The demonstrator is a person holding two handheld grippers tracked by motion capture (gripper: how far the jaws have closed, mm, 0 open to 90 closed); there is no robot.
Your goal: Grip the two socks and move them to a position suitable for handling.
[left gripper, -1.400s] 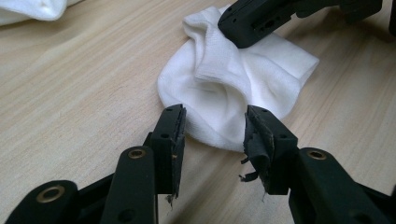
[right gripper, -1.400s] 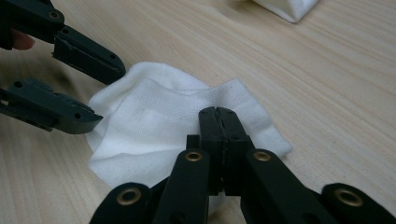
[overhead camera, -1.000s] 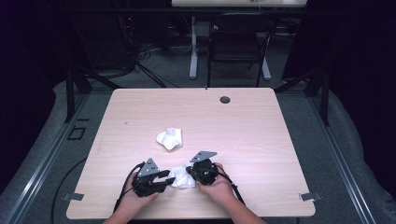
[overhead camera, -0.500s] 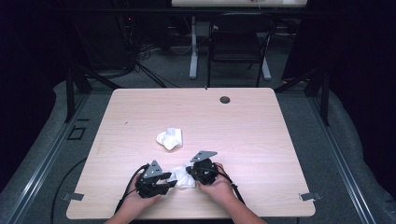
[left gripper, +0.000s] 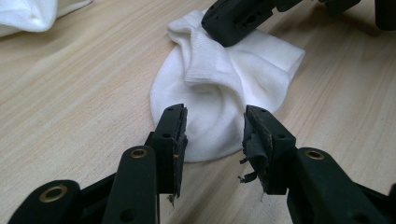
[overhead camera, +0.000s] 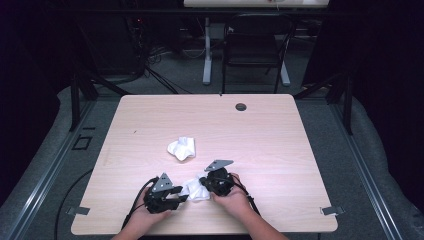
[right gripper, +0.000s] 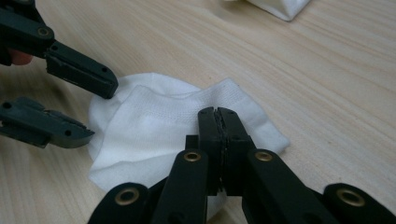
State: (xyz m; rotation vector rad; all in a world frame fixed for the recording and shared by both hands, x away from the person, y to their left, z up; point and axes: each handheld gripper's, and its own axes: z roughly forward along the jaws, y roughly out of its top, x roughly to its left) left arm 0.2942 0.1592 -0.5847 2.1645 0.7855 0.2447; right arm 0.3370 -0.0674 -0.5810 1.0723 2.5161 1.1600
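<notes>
Work item: white sock, lying flat and partly folded on the table, near the person's edge and between the two grippers.
Sock, long axis: runs roughly left to right across the table in the high view, from one gripper toward the other; the ribbed cuff is turned up on top.
Right gripper: jaws drawn together, pinching a fold of the sock at the cuff side; the grip shows in the right gripper view and again at the top of the left gripper view.
Left gripper: jaws apart, nothing clamped; the rounded end of the sock lies just ahead of them, its edge reaching between the tips.
Key relation: the sock lies straight ahead of the left gripper, so closing on its free end probably needs only a short advance along the jaw line.
Nearer hand: both are at the sock; the left alone is free to take a new hold.
Second sock: bunched, farther from the person, well apart from the held one.
Edges: the table's near edge is close behind both hands.
Open room: bare tabletop lies left, right and beyond; a small dark grommet sits near the far edge.
</notes>
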